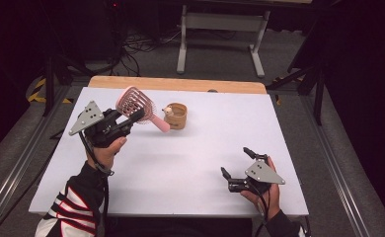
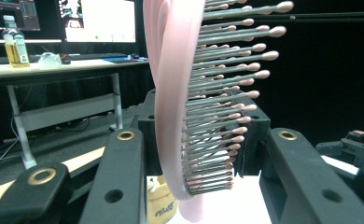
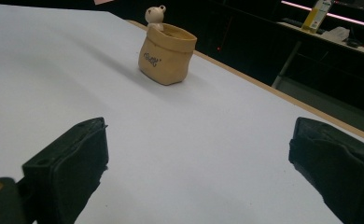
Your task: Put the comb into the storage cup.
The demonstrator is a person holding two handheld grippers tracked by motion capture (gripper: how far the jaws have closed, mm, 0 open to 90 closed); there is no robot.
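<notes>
A pink hairbrush (image 1: 137, 103) is held above the white table (image 1: 205, 143) at the left, its handle slanting down to the right. My left gripper (image 1: 133, 117) is shut on the brush head. In the left gripper view the brush (image 2: 171, 93) stands upright between the black jaws, with its bristles pointing right. A small tan pot (image 1: 176, 116) with a bear figurine on its rim stands just right of the handle's end, and appears below the brush as the pot (image 2: 160, 201). Near the front right my right gripper (image 1: 235, 161) rests open with nothing in it. It faces the pot (image 3: 166, 58), jaws wide apart.
A wooden strip (image 1: 180, 84) runs along the table's far edge. Behind it on the floor stand a white table frame (image 1: 220, 29) and loose cables (image 1: 136, 47). A desk with a monitor (image 2: 96, 21) and a bottle (image 2: 16, 49) lies farther off.
</notes>
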